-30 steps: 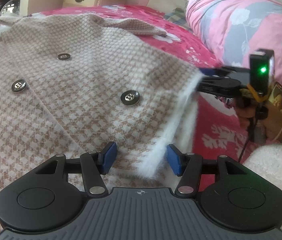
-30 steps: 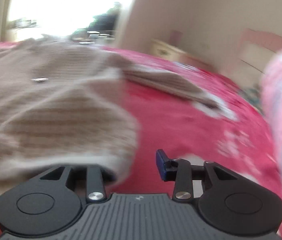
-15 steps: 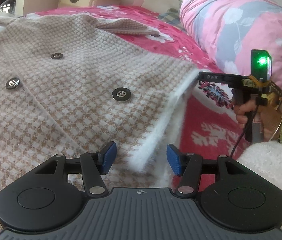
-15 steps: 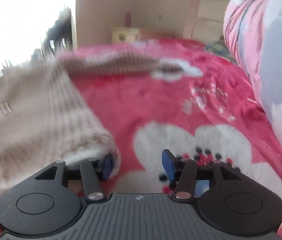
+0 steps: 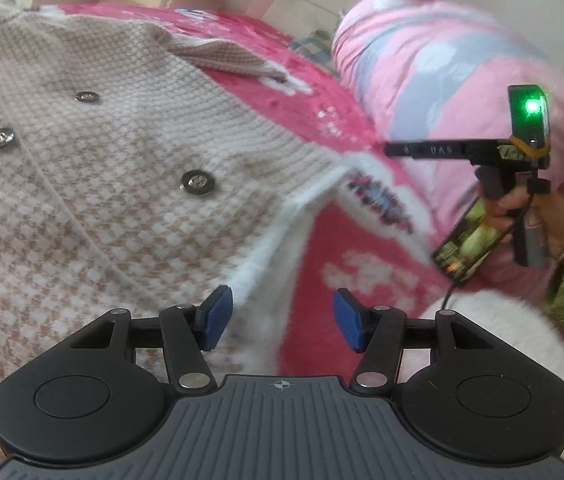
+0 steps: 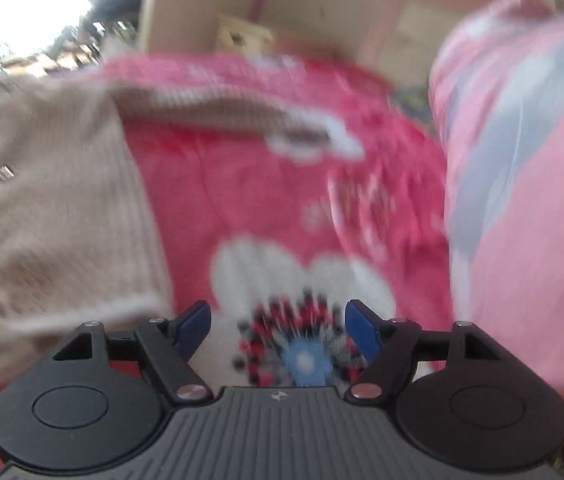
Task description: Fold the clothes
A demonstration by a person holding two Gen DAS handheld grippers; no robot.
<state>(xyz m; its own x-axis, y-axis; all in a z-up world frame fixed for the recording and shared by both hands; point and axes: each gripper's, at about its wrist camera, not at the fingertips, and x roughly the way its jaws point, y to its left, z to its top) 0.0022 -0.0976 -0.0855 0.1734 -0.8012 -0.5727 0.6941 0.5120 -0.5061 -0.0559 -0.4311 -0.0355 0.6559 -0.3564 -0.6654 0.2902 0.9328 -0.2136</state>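
Left wrist view: left gripper (image 5: pixel 282 316) and right gripper (image 6: pixel 278 326), jaws wide apart and empty; coat (image 5: pixel 102 184) hem between left jaws may slip if pinched shallowly.

Bed with a red floral blanket (image 5: pixel 322 240), beige houndstooth coat (image 5: pixel 102 184) spread flat across it, rolled pink-and-grey quilt (image 5: pixel 442 80) lying along its far side, blurred, seemingly touching the blanket
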